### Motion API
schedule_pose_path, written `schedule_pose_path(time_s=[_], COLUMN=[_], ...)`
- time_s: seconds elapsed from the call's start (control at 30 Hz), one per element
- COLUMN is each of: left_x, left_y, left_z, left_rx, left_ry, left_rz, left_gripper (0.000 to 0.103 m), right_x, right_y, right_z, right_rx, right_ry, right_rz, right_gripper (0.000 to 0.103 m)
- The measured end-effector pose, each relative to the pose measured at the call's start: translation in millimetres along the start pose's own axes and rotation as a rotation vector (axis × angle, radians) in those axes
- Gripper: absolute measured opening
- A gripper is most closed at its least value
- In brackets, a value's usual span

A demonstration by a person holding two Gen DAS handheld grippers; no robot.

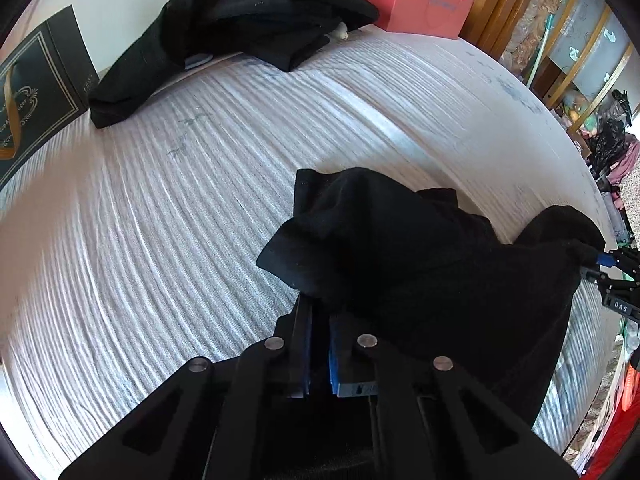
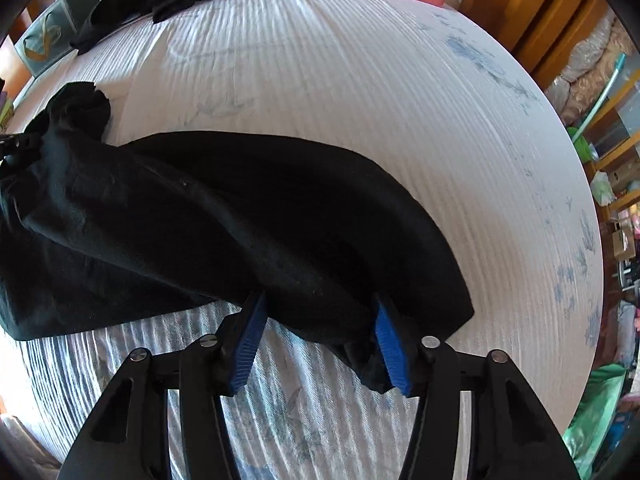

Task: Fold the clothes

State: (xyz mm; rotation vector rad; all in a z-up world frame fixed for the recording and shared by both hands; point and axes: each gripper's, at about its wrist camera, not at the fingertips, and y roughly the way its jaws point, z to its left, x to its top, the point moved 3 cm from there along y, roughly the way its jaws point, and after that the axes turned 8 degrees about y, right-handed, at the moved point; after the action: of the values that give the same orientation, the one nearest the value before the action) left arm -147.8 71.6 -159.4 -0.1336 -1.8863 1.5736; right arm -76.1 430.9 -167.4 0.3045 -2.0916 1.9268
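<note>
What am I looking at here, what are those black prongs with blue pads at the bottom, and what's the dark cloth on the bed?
There is no robot: a person holds a two-finger gripping tool in each hand, and each tool carries a wide-angle camera looking along its fingers. One picture is from the left tool, the other from the right.

Both look down on a bed with a white ribbed sheet. A crumpled black cloth garment lies on it. The left gripper is pinched shut on one edge of it. The right gripper has its jaws apart, with another edge between them.

At the far side lie a pile of black clothes, a pink paper bag and a dark flat box.
</note>
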Motion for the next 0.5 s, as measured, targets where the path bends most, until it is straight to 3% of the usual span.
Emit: schedule_pose_path(time_s=[0.2, 0.33, 0.5], left_x=[33, 92, 154], left_y=[-69, -117, -233], left_z=[4, 22, 42], left_rx=[0.04, 0.133, 0.239], left_ry=[-0.002, 0.012, 0.007], left_rz=[-0.142, -0.256, -0.481], left_gripper=[0.004, 0.003, 0.003], right_x=[53, 112, 182], right_y=[-71, -124, -218], right_z=[3, 3, 10], right_rx=[-0.048, -0.072, -0.061], right_ry=[0.003, 0.025, 0.065], right_rz=[-0.266, -0.439, -0.696], right_gripper=[0.013, 0.013, 0.013])
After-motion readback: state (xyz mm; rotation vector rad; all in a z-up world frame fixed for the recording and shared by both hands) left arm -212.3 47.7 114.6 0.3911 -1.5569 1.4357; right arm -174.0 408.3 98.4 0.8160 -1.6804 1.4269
